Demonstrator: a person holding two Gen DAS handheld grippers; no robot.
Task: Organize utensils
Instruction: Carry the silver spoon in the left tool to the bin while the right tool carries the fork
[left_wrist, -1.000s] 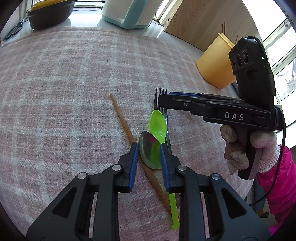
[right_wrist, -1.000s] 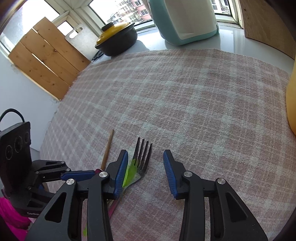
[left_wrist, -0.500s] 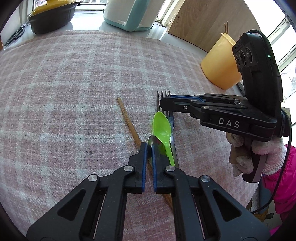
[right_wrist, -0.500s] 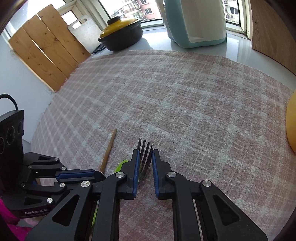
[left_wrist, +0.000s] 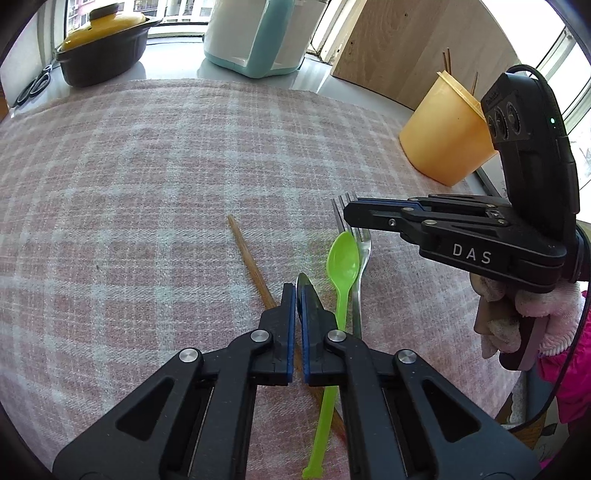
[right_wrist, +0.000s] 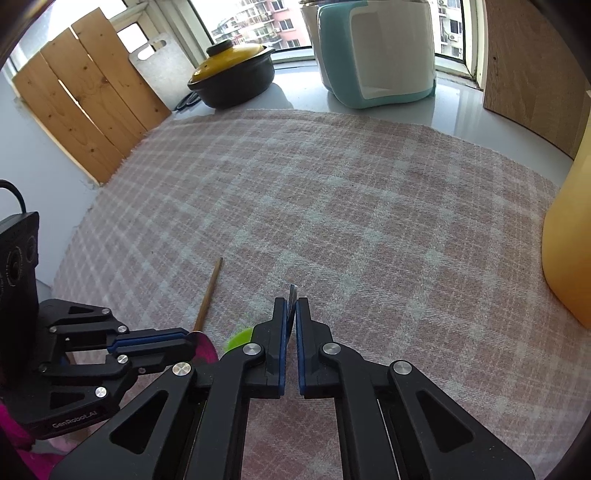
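Between clamped left gripper (left_wrist: 298, 291) pads, edge-on metal spoon (left_wrist: 310, 299); right gripper (right_wrist: 291, 308) pinching half-hidden fork (right_wrist: 292, 295).

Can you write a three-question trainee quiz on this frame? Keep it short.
1. True or false: the left hand-held gripper is shut on the green plastic spoon.
2. Which utensil is pinched in the right hand-held gripper? A) fork B) wooden chopstick C) green plastic spoon
3. Fill in: the yellow cup already holds a few ____.

Key:
1. False: it grips the metal spoon; the green one lies free beside it.
2. A, the fork, tines sticking out past the pads.
3. Chopsticks; another wooden chopstick lies on the cloth.
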